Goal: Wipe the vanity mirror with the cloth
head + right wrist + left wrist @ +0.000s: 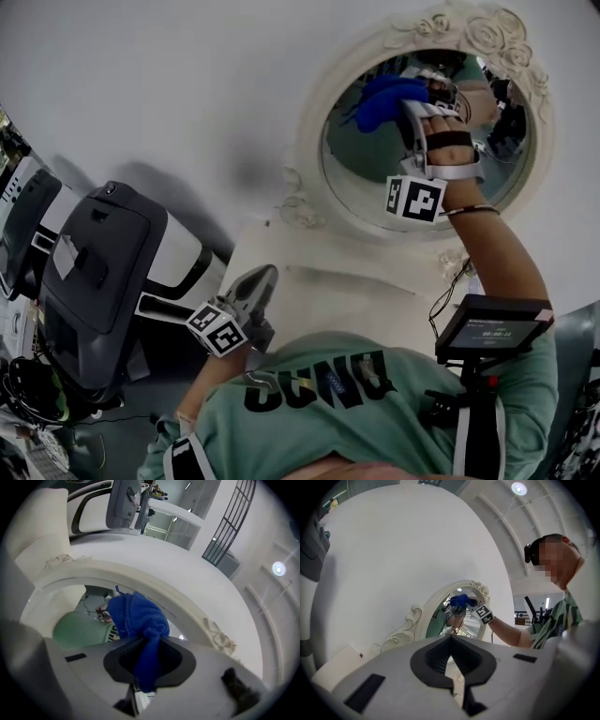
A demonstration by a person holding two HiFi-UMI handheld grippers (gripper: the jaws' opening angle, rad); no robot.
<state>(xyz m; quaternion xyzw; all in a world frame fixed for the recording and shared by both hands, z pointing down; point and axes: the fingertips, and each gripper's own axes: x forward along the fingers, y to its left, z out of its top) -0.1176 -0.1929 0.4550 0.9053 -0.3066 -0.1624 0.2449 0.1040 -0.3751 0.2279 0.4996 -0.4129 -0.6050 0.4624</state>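
Note:
The oval vanity mirror (367,171) with its ornate white frame (314,122) stands against the white wall at upper right of the head view. My right gripper (412,101) is raised to the upper glass, shut on a blue cloth (382,98) that presses on the mirror. In the right gripper view the cloth (138,618) bunches out of the jaws against the glass (70,599). My left gripper (251,292) hangs low by the vanity's left edge, shut and holding nothing. In the left gripper view, the mirror (437,612) and the cloth (459,601) show beyond the left gripper (451,637).
A white vanity top (347,286) lies under the mirror, with a thin dark cable (448,292) at its right. A bulky dark grey and white machine (94,272) stands on the floor at left. A small screen device (492,326) rides on the person's chest.

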